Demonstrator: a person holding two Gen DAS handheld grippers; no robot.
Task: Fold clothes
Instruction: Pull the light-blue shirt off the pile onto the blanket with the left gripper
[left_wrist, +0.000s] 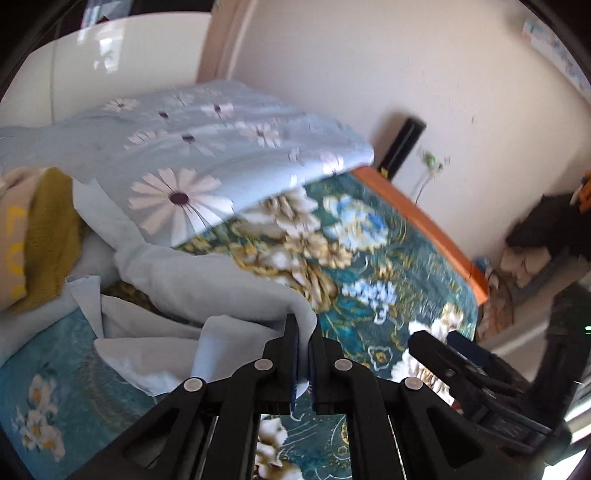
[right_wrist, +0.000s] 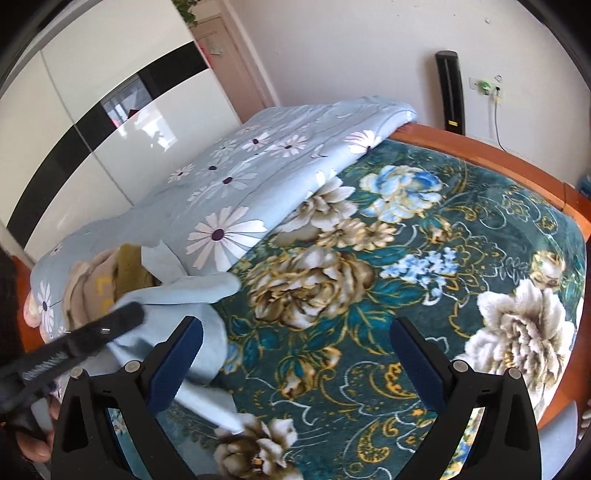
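Left gripper is pinched nearly closed on a fold of a pale blue garment, with the cloth running up between its two dark pads. From that pinch the garment trails away to the left and back, crumpled in loose folds on the bed, which is covered in a teal blanket with large cream and blue flowers. Right gripper is spread wide and holds nothing; only blanket shows between its blue pads. In the right wrist view the pale blue garment lies to the left of this gripper, its near edge just beside the left pad, so the free cloth sits leftward and slightly ahead of it. The left gripper's black body crosses that view at the far left, over the same cloth. The left one has hold of the garment; the right is merely near it.

Behind the garment lies a beige and mustard item, partly tucked under other cloth, its kind unclear. Beyond it a light blue daisy-print quilt lies folded along the bed's far left side. The garment's type, full outline and long axis cannot be made out, since it is bunched and partly cut off by the grippers. The left view is blurred.
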